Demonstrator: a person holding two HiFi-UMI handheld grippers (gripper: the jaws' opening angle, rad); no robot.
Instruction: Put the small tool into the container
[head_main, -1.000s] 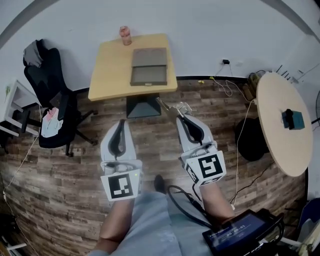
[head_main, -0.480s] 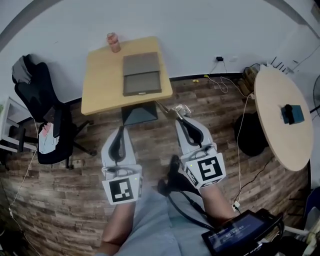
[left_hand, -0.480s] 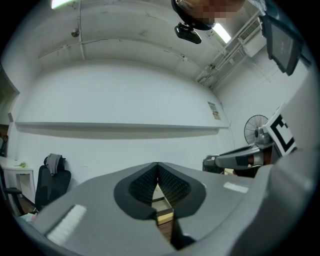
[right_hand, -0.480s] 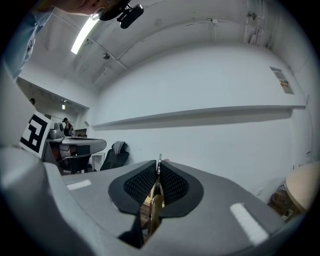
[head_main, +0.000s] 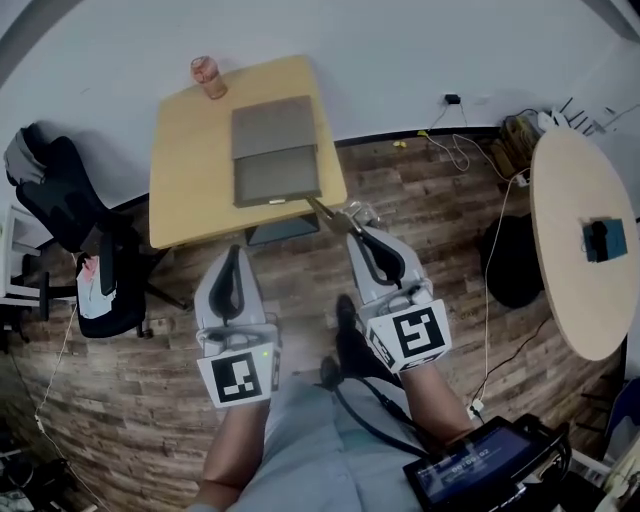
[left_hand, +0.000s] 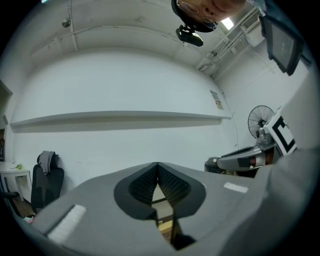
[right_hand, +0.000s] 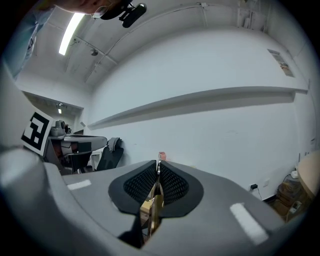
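My right gripper (head_main: 357, 222) is shut on the small tool (head_main: 328, 212), a thin brass and silver piece that sticks out past its tips toward the table. In the right gripper view the tool (right_hand: 152, 204) stands edge-on between the ribbed pads (right_hand: 171, 186). The container (head_main: 275, 150), a flat grey case, lies on the wooden table (head_main: 185, 170) just ahead of the tool. My left gripper (head_main: 233, 252) hangs over the floor in front of the table, shut and holding nothing; its pads (left_hand: 170, 186) meet at the tips.
A pink jar (head_main: 204, 76) stands at the table's far left corner. A black office chair (head_main: 62, 200) is at the left. At the right are a round table (head_main: 575, 280) carrying a teal box (head_main: 606, 240), floor cables (head_main: 470, 150) and a black bag (head_main: 510, 270).
The wooden table and the container have drawn closer and shifted left in the head view. Both grippers keep their pose, the right one still shut on the tool.
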